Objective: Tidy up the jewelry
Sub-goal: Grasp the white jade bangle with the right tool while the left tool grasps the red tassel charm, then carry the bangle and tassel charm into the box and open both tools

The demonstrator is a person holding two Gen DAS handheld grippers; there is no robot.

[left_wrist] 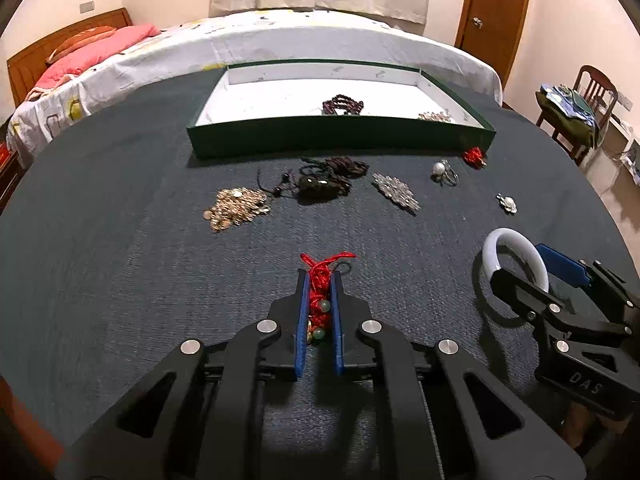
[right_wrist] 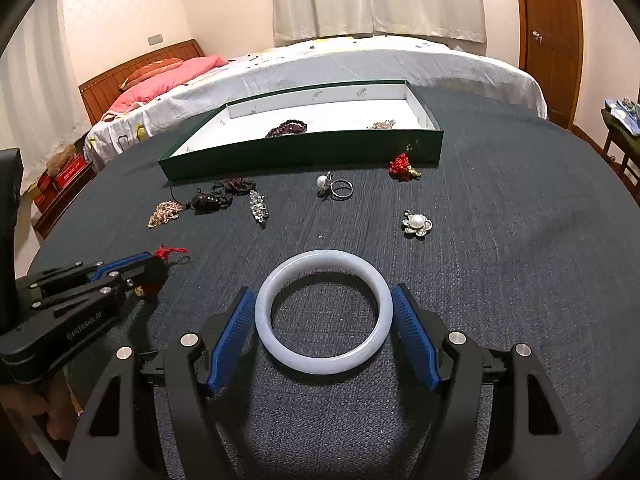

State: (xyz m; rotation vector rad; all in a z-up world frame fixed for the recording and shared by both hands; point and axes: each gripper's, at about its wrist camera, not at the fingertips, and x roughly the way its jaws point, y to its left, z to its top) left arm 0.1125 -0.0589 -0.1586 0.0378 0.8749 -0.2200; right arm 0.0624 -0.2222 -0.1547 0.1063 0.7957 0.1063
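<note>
My left gripper (left_wrist: 319,280) is shut on a red cord bracelet with green beads (left_wrist: 319,300), low over the dark table; it also shows in the right wrist view (right_wrist: 152,266). My right gripper (right_wrist: 324,300) is open, its blue pads on either side of a white jade bangle (right_wrist: 324,312) lying flat; both pads sit at the bangle's outer rim. The bangle also shows in the left wrist view (left_wrist: 514,256). A green tray with white inside (left_wrist: 340,136) stands at the far side, holding a dark bead bracelet (left_wrist: 343,105) and a sparkly piece (left_wrist: 435,116).
Loose on the table before the tray: a gold sequin piece (left_wrist: 236,208), a dark cord necklace (left_wrist: 328,180), a crystal brooch (left_wrist: 396,192), a pearl ring (right_wrist: 334,188), a pearl flower brooch (right_wrist: 417,224), a red ornament (right_wrist: 403,167). A bed (right_wrist: 320,64) lies behind.
</note>
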